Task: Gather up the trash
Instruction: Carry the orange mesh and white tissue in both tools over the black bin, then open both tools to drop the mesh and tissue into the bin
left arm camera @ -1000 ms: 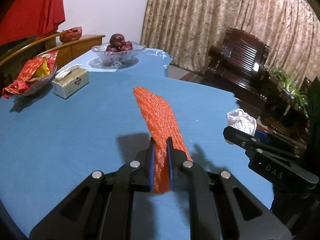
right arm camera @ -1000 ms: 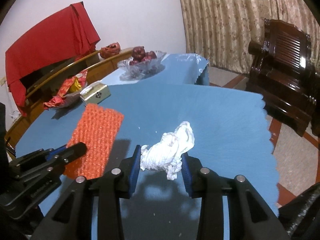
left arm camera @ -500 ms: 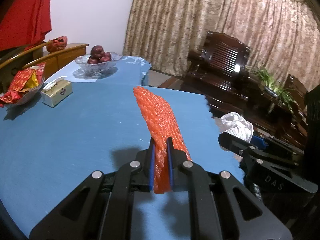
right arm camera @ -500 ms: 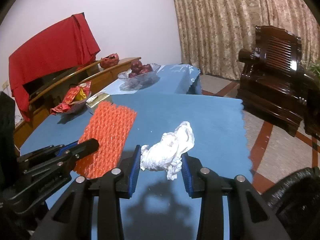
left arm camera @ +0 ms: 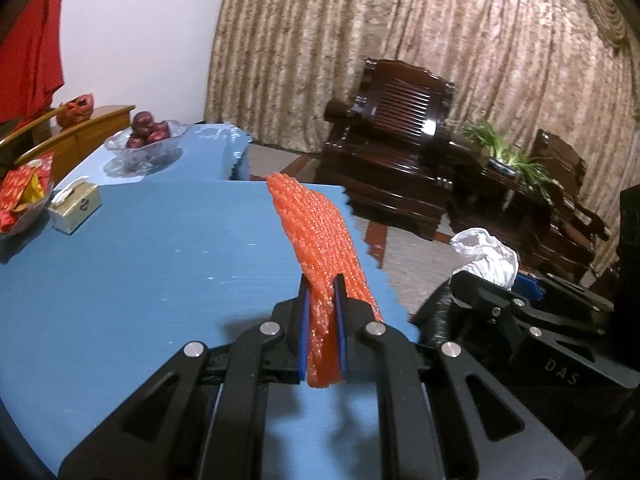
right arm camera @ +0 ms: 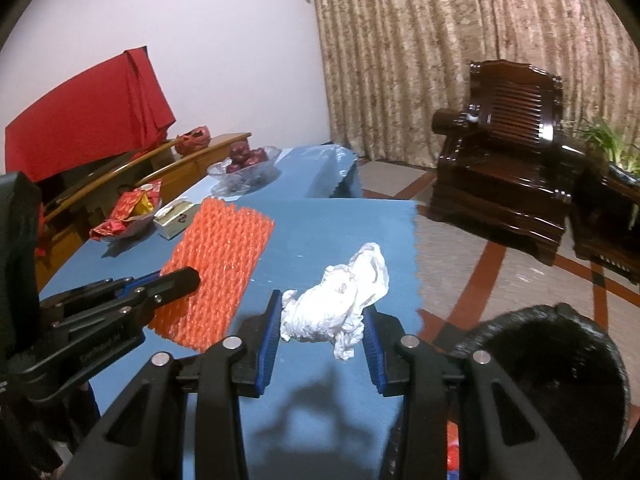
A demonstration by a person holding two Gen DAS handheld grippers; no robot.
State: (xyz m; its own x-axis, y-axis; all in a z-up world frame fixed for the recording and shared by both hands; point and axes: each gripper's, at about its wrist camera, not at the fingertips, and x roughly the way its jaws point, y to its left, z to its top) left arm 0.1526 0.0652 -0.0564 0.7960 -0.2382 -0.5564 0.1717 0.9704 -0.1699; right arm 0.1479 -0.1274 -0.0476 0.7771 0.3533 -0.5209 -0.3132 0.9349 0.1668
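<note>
Brown patterned curtains (left arm camera: 400,48) hang at the back of the room, and a blue desk (left arm camera: 132,264) fills the front. A second ago both grippers were over the middle of the desk. Now they have moved toward its wavy edge, so more of the floor and the dark wooden armchair (right arm camera: 508,168) can be seen. A round black bin (right arm camera: 560,364) now shows at the bottom right of the right wrist view; a second ago it was not in the picture.

The left gripper (left arm camera: 323,312) is pinching one flat orange foam net (left arm camera: 316,224) between its blue pads, and the net sticks out above the desk. The right gripper (right arm camera: 322,328) is squeezing one crumpled white tissue (right arm camera: 336,304) from both sides, up in the air over the desk edge and near the bin. Both held the same things the same way a second ago.

On the far side of the desk sit one glass bowl of dark red fruit (left arm camera: 146,142), one small tissue box (left arm camera: 76,208), and one dish of red wrappers (left arm camera: 24,196). One red cloth (right arm camera: 88,116) hangs by the white wall.
</note>
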